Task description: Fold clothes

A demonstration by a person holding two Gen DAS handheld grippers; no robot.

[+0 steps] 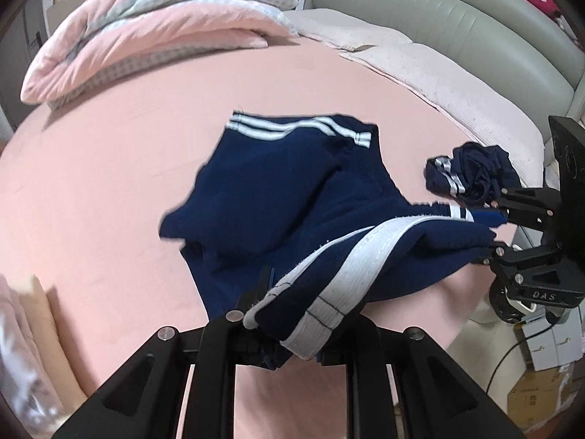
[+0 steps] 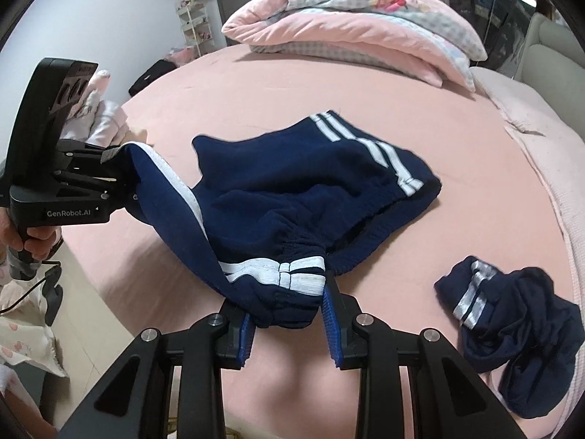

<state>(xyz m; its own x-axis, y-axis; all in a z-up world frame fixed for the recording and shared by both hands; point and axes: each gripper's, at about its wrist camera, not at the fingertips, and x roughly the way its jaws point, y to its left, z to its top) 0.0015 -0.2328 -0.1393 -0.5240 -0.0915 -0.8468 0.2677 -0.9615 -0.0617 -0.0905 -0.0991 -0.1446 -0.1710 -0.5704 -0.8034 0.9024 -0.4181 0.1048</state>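
Observation:
Navy trousers with white side stripes (image 1: 270, 190) (image 2: 292, 190) lie half lifted on the pink bed sheet (image 1: 102, 183) (image 2: 329, 87). My left gripper (image 1: 289, 314) (image 2: 122, 168) is shut on a striped edge of them, held up off the sheet. My right gripper (image 2: 289, 314) (image 1: 493, 234) has a bunched striped end between its blue pads (image 2: 331, 325), which press on the cloth. The fabric stretches between the two grippers near the bed's front edge. Cloth hides the left gripper's fingertips.
A second crumpled navy garment (image 2: 512, 329) (image 1: 471, 175) lies on the sheet to the right. A folded pink duvet (image 1: 146, 36) (image 2: 347, 29) sits at the back. Grey headboard (image 1: 457, 18) at right. Folded light clothes (image 2: 102, 117) at the bed's left edge. A hand (image 2: 33, 237) holds the left gripper.

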